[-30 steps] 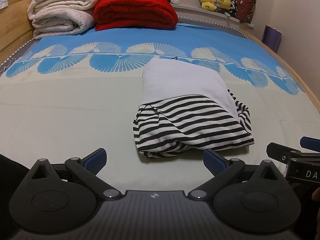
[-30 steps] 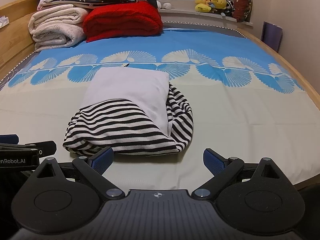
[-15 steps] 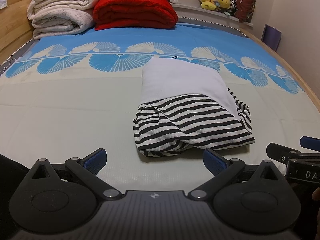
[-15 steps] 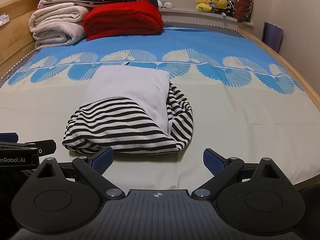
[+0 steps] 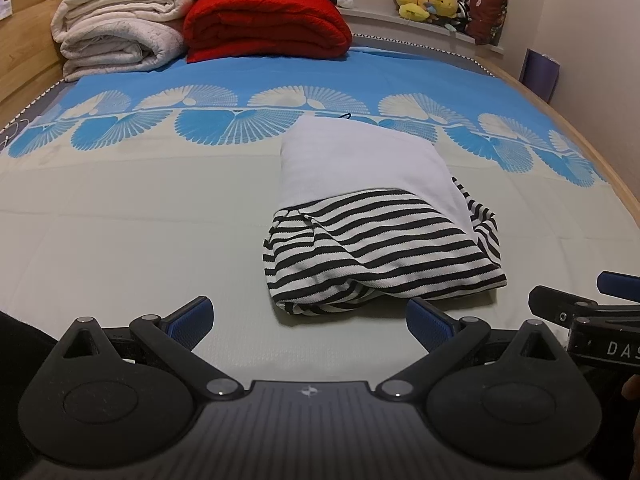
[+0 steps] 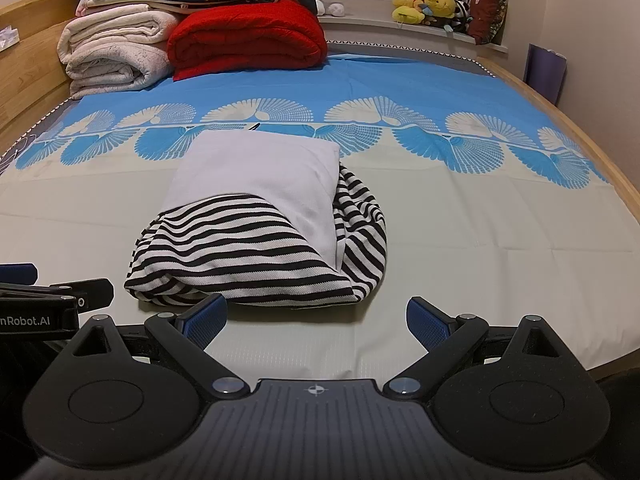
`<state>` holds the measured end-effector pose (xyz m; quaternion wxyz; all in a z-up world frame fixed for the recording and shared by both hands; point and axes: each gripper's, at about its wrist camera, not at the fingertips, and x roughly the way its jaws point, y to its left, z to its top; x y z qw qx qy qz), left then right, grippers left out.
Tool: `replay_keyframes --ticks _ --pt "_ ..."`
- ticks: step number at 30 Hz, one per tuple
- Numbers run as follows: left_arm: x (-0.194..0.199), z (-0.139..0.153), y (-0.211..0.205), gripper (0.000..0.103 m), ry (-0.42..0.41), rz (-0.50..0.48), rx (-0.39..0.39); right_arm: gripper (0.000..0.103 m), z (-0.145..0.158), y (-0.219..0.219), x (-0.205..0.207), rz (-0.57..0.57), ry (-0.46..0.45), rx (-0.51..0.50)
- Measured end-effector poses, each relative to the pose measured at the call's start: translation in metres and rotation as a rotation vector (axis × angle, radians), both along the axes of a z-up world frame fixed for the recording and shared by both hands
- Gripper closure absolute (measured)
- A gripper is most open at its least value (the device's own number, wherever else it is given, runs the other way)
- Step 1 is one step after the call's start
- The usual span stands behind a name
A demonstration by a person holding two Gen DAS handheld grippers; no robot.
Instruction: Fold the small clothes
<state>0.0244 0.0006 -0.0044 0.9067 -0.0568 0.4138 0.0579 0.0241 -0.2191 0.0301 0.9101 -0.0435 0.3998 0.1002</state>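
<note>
Blue pads tip the two black fingers of the left gripper (image 5: 308, 318), which are spread wide with nothing between them, low over the pale bedsheet (image 5: 120, 248). The right gripper (image 6: 316, 316) is likewise released, its fingers splayed and empty, and it sits just beside the left one; each shows at the edge of the other's view.

Just ahead of both, near the front of the bed, lies the folded garment (image 5: 376, 216): a black-and-white striped piece with a plain white panel laid over its far half. In the left wrist view it sits slightly right of centre, its near striped hem close to the right fingertip. In the right wrist view the same bundle (image 6: 260, 232) sits left of centre, its near edge just beyond the left fingertip, and striped cloth bulges out on the right side of the white panel. No finger touches it.

Beyond it the sheet turns bright blue with a band of white fan shapes. At the head of the bed rest a folded red blanket (image 5: 264, 24) and, to its left, stacked cream blankets (image 5: 120, 36). Plush toys (image 5: 428, 2) sit on the window ledge, and a wooden bed frame (image 6: 560, 120) runs along the right.
</note>
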Motion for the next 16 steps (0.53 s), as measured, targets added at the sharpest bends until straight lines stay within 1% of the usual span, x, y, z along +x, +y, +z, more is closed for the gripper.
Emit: replay_keyframes --ticks 16 --pt "0.0000 0.0014 0.0017 0.000 -0.004 -0.011 -0.001 0.007 0.0001 0.0007 0.0000 -0.001 0.000 0.000"
